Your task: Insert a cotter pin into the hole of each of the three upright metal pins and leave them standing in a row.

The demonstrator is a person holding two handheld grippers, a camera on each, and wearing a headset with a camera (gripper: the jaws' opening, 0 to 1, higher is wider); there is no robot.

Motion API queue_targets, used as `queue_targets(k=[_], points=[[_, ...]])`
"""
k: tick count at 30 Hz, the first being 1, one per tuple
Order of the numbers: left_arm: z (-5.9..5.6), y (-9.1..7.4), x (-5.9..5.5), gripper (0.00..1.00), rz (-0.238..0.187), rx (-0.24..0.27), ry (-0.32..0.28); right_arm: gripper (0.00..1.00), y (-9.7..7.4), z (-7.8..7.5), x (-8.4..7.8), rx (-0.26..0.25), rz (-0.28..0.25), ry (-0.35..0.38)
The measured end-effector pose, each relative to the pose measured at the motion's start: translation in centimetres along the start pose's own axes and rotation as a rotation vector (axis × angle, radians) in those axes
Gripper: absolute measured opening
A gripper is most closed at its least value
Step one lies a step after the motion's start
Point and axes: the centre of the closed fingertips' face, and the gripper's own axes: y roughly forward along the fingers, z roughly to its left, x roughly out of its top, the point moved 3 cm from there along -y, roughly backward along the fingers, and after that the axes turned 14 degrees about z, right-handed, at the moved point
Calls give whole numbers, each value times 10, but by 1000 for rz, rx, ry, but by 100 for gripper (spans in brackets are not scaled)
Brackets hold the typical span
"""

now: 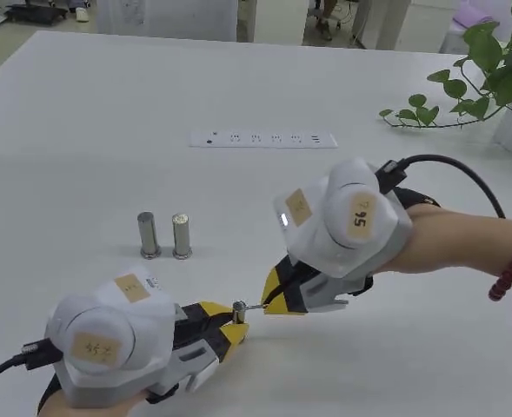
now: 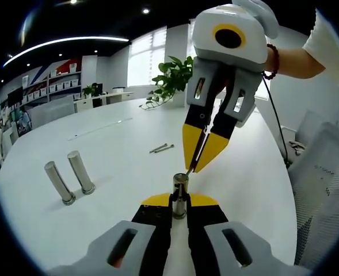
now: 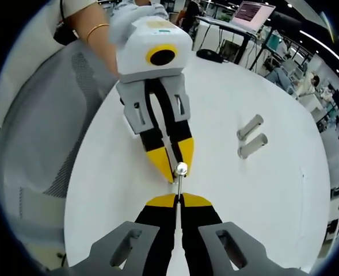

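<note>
Clamping one upright metal pin [image 2: 179,194] between its yellow tips, the left gripper [image 2: 179,201] has its jaws closed down to the pin's width. Facing it, the right gripper [image 3: 179,200] pinches a thin cotter pin [image 3: 180,185], whose far end meets the held pin near its top; whether it enters the hole is unclear. Two other metal pins [image 1: 149,235] stand side by side, well off to the left gripper's left.

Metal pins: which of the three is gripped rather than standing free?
The metal pin clamped in the left gripper, met by the right gripper's cotter pin; the other two pins stand free, side by side.
</note>
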Motion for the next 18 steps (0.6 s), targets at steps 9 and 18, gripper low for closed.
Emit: queue_targets(k=[9,18], points=[[0,0,0,7,-2,-3,0,3,1,0,2,-3,15,-1],[-1,0,0,7,0,-1,0,3,0,1,1,-6,30,-12]])
